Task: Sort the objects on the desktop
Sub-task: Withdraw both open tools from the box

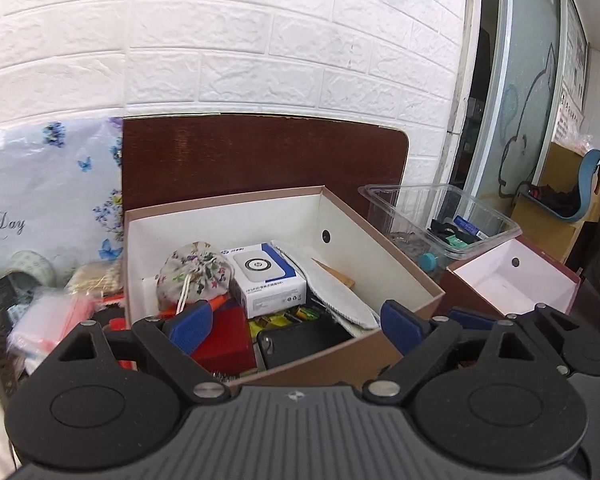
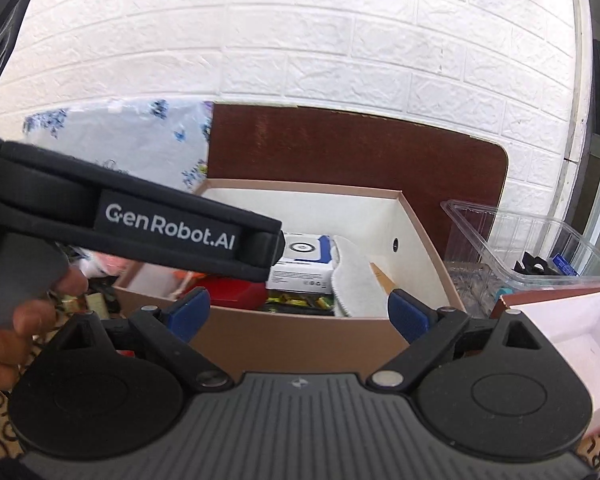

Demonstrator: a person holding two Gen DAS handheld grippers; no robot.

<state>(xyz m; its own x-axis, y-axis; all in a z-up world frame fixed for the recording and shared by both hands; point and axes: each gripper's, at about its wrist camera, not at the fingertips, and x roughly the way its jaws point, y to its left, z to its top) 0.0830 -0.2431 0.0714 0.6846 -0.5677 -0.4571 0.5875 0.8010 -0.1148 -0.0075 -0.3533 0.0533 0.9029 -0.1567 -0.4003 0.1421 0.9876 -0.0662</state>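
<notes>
At far left in the left wrist view a heap of packets [image 1: 48, 316] lies on the table beside a floral bag [image 1: 48, 184] that leans on the brick wall. Next comes the big box [image 1: 404, 276], open-topped, with a dark board [image 1: 260, 156] upright behind it. Inside, from left: a floral pouch [image 1: 194, 276], a red case [image 1: 224, 338] below it, a white carton [image 1: 268, 280], a black phone [image 1: 304, 342] near the front wall, and a white insole [image 1: 336, 292] slanting against the right side. The left gripper [image 1: 296, 324] hangs over the box's near edge, its fingers spread wide and holding nothing. Right of the box stands a clear tub [image 1: 440, 216] with small items in it, then a small box [image 1: 512, 280], open and white inside.

In the right wrist view a hand [image 2: 24, 320] at left grips the other tool's handle. The right gripper [image 2: 298, 314] faces the big box's front wall, its fingers also wide apart and bare.
</notes>
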